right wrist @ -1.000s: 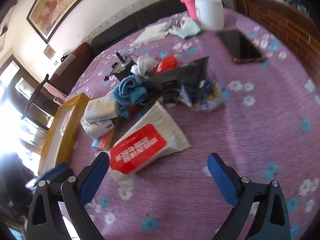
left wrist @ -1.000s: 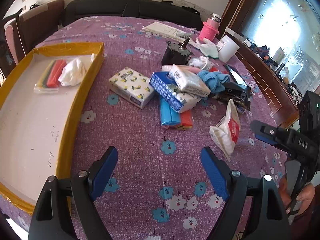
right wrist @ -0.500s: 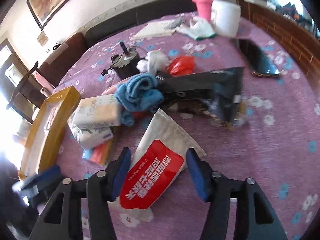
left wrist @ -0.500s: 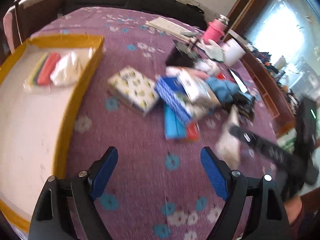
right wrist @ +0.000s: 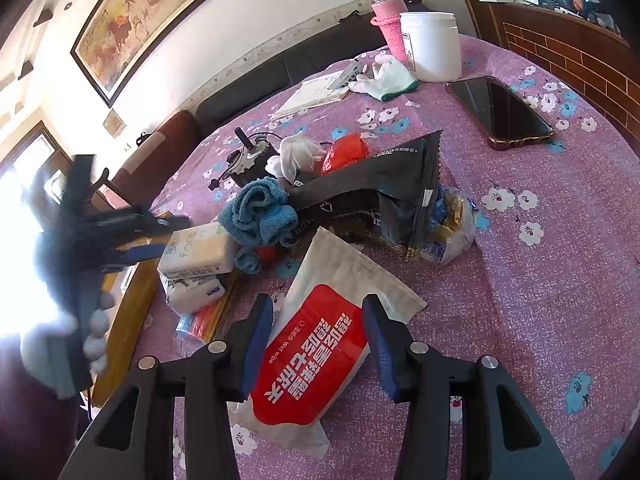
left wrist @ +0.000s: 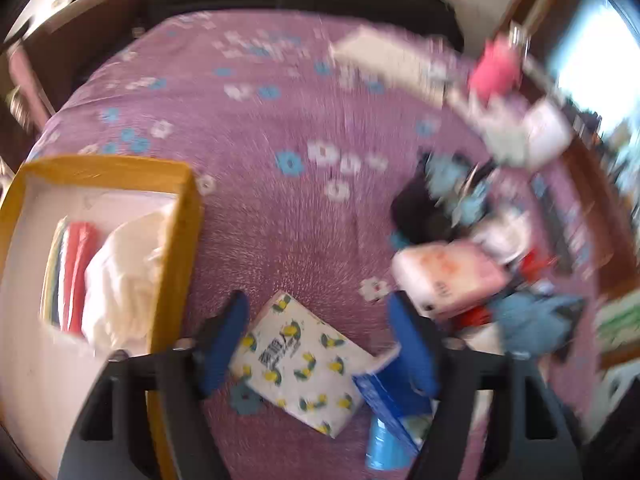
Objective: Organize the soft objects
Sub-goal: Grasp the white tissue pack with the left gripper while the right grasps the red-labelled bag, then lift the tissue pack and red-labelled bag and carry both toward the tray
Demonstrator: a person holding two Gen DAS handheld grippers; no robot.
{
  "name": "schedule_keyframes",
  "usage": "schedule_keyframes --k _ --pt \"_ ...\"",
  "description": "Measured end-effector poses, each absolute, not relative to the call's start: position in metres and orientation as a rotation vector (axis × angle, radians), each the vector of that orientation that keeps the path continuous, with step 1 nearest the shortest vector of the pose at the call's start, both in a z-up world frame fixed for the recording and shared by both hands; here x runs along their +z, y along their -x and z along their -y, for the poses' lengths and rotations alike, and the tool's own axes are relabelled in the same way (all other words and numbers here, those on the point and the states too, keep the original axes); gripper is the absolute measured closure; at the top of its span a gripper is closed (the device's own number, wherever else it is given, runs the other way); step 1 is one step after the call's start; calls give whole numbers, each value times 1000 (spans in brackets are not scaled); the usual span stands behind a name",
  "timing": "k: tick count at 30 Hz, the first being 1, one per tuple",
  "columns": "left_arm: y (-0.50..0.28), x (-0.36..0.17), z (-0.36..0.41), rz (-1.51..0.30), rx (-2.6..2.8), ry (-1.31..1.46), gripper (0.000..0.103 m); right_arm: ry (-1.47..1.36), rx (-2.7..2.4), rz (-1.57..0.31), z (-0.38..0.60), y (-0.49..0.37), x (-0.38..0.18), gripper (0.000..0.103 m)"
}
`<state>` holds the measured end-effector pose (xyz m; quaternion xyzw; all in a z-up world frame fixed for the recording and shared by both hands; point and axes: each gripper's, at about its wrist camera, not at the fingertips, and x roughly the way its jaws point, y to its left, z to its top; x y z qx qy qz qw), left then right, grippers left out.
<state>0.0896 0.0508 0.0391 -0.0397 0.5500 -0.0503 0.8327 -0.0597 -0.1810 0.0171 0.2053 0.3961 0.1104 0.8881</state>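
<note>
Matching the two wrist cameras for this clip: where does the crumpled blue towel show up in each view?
Left wrist: the blue towel is at lower right, blurred, near the picture's edge.
Right wrist: the blue towel is left of centre, lying against the dark pouch.
Shared landmark: the pink bottle, at the table's far edge, upper right in both views.

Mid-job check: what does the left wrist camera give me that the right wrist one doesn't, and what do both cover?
Left wrist only: the lemon-print tissue pack between the left gripper fingers, and the items inside the yellow tray.
Right wrist only: the red-label wet wipe pack in the right gripper, the phone.
Both: blue towel, pink bottle, purple tablecloth.
</note>
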Motion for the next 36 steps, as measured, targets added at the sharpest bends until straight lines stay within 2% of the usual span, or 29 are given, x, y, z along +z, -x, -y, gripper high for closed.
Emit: schedule_keyframes --k 1,5,10,12,14,15,16,21,27,29,30,36 --pt "-93 31 -48 -1206 -83 29 55 -429 230 -822 181 60 17 52" --pt "-83 28 -56 -1237 -126 21 57 -433 235 -818 182 61 17 51" --pt "-29 29 -56 -1324 -233 -102 57 -424 237 -819 181 60 16 50" --pt "-4 38 -63 -1269 -333 -92 56 -421 246 -818 181 60 16 45" --pt "21 51 -76 -1206 -379 -49 43 -423 257 -815 180 60 16 41" --pt "32 56 -84 -1176 -364 -29 29 -427 260 -814 181 60 16 41" --pt "41 59 -90 -1148 -344 -16 26 -430 262 -813 181 59 16 41" --pt "81 53 -97 -1108 -335 55 26 -425 261 -816 180 59 16 40" --pt "78 27 -62 -1124 -306 22 26 -440 249 -811 184 60 18 37" --pt "76 21 -50 -1096 -281 -22 31 -432 209 -818 188 63 19 36" --pt "78 21 -46 -1068 -260 -66 39 -416 189 -834 188 64 19 36" --pt "85 25 -61 -1045 -284 40 44 -424 178 -896 187 59 23 36"
